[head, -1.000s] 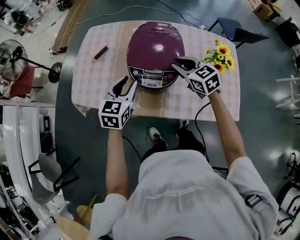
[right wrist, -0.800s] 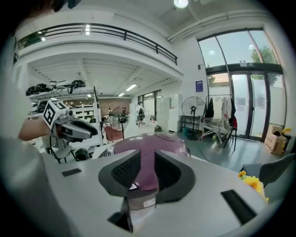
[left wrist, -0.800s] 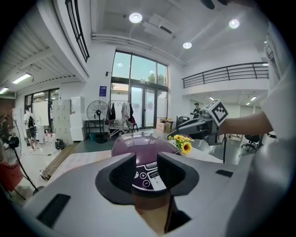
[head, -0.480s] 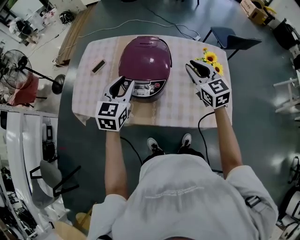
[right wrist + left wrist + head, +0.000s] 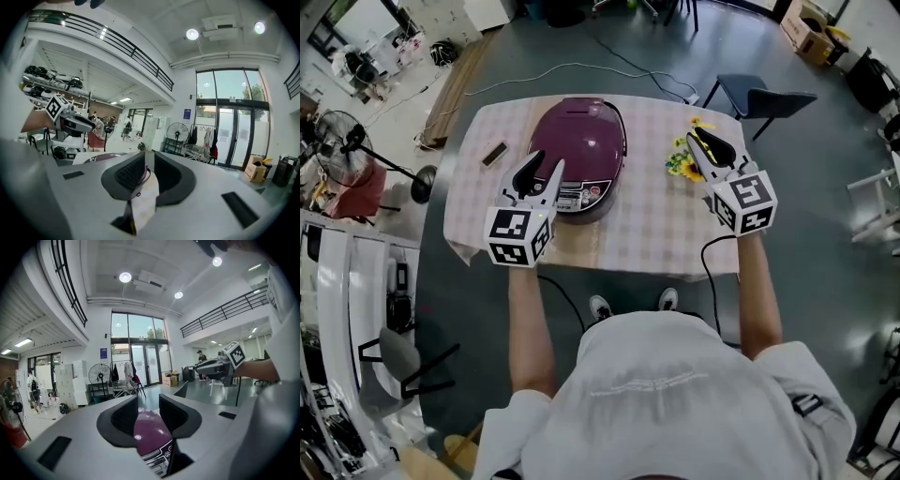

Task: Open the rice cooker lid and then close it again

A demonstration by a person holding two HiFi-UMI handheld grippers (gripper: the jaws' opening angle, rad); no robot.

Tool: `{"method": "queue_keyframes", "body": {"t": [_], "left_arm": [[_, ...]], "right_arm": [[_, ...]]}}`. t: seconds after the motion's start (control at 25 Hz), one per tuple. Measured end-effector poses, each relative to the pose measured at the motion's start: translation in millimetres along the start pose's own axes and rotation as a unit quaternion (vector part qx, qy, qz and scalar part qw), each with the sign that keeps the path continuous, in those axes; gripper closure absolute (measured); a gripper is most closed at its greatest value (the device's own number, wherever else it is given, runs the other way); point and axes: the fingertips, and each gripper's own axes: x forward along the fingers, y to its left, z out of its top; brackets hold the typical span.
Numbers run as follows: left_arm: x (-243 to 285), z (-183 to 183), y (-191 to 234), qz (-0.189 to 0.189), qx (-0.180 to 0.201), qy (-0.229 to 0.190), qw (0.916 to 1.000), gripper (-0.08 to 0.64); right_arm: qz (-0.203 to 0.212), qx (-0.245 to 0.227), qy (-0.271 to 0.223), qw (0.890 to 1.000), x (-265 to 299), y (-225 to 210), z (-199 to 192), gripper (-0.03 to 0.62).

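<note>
On the pink checked tablecloth [image 5: 661, 234] at upper centre, the domed purple rice cooker [image 5: 581, 131] is sitting shut — left gripper [image 5: 542, 169] gaping empty, right gripper [image 5: 705, 142] just narrowing its jaws on nothing — both hovering aside, likely keeping clear of it.

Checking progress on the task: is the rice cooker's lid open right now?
No, the lid lies flat and shut on the rice cooker.

Overhead, two level (rice cooker [image 5: 578, 155] shared)

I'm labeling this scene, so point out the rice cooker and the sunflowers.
rice cooker [image 5: 578, 139], head view, middle of the purple lid
sunflowers [image 5: 679, 167], head view, a yellow bloom
</note>
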Motion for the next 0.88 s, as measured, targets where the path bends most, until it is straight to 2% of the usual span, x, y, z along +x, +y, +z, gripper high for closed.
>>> {"method": "queue_keyframes", "body": {"t": [0.52, 0.88], "left_arm": [[7, 54, -27, 0.008, 0.026, -0.051, 0.9983, 0.424], [2, 59, -29, 0.012, 0.036, -0.053, 0.9979, 0.523]], "right_arm": [[-0.001, -0.02, -0.036, 0.999, -14, -29, 30, 0.537], [0.012, -0.023, -0.046, 0.999, -14, -22, 37, 0.566]]}}
